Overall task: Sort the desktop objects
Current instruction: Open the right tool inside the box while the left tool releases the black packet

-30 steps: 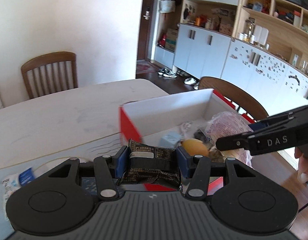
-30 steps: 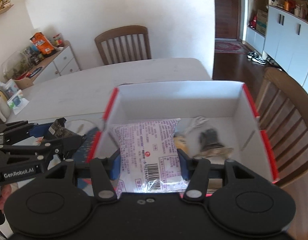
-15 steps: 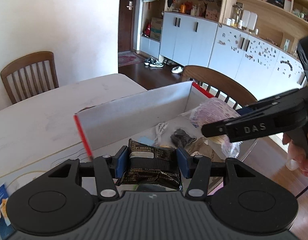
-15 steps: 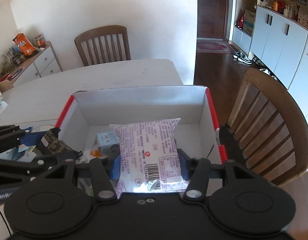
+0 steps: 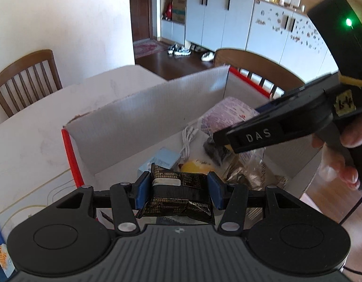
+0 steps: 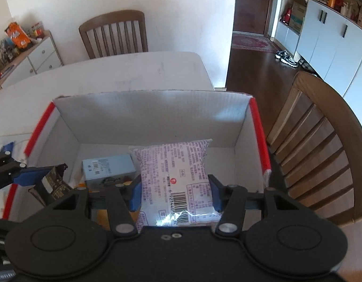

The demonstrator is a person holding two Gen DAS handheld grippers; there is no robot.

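Note:
A white cardboard box with red edges [image 5: 143, 115] [image 6: 148, 117] stands on the white table. My left gripper [image 5: 178, 189] is shut on a black snack packet [image 5: 178, 195] and holds it over the box's near side. My right gripper [image 6: 175, 193] is shut on a white and purple snack bag [image 6: 173, 166], held over the box's right part. In the box lie a light blue small box [image 6: 109, 168], a white cable [image 5: 189, 138], a yellow item [image 5: 196, 165] and crumpled wrappers [image 5: 249, 174]. The right gripper also shows in the left wrist view [image 5: 227, 138], the left one in the right wrist view [image 6: 40, 176].
Wooden chairs stand at the table's far side [image 6: 114, 34] and right of the box [image 6: 321, 150]. Packets lie on the table at the left [image 5: 0, 256]. A white drawer unit with snacks [image 6: 28, 54] is far left. Cabinets line the right wall [image 5: 227, 30].
Both grippers have moved further over the box with their packets still held. The right gripper has come closer to the left one.

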